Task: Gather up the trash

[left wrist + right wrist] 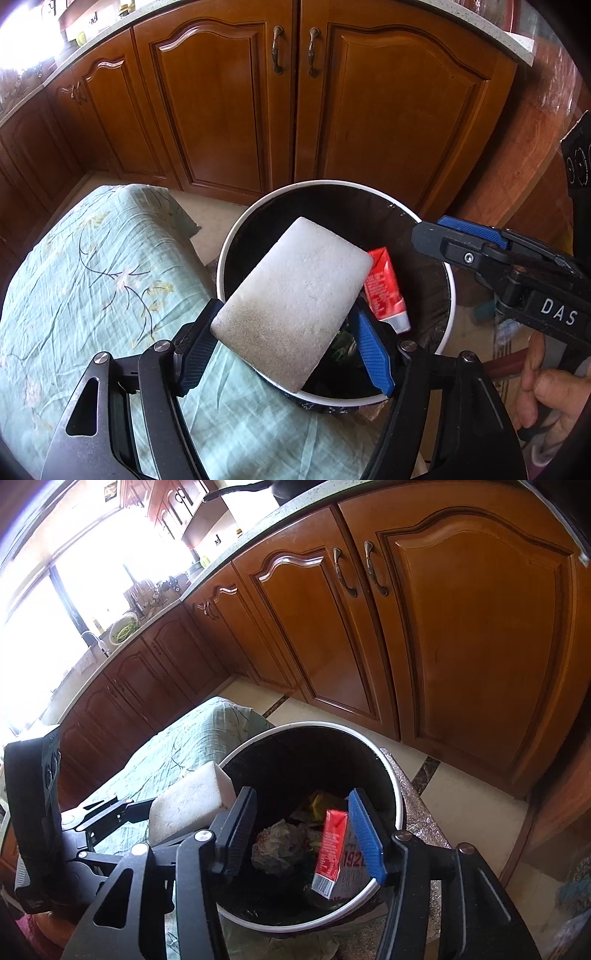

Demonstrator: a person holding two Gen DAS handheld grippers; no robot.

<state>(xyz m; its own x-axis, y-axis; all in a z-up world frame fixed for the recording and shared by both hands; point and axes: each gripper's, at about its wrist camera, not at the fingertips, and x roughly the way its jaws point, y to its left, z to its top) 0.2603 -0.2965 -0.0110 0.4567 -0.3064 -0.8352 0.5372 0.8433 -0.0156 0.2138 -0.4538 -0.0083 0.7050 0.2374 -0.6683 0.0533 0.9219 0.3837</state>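
A white sponge block [291, 302] lies tilted between the fingertips of my left gripper [287, 305], touching both pads, right over the near rim of the round bin [236, 236]. The bin is black inside with a white rim [397, 794]. My right gripper [303, 792] stands open above the bin's mouth. A red carton [332, 849] hangs loose below the blue finger [365, 834], free of the pads; in the left wrist view the red carton [384, 291] is inside the bin, below the right gripper [424, 240]. The sponge [192, 805] also shows at the bin's left edge.
Crumpled paper [280, 845] and other scraps lie at the bin's bottom. A surface draped in a green floral cloth [92, 277] stands left of the bin. Wooden cabinet doors [221, 110] close off the far side. A person's hand [546, 387] grips the right tool.
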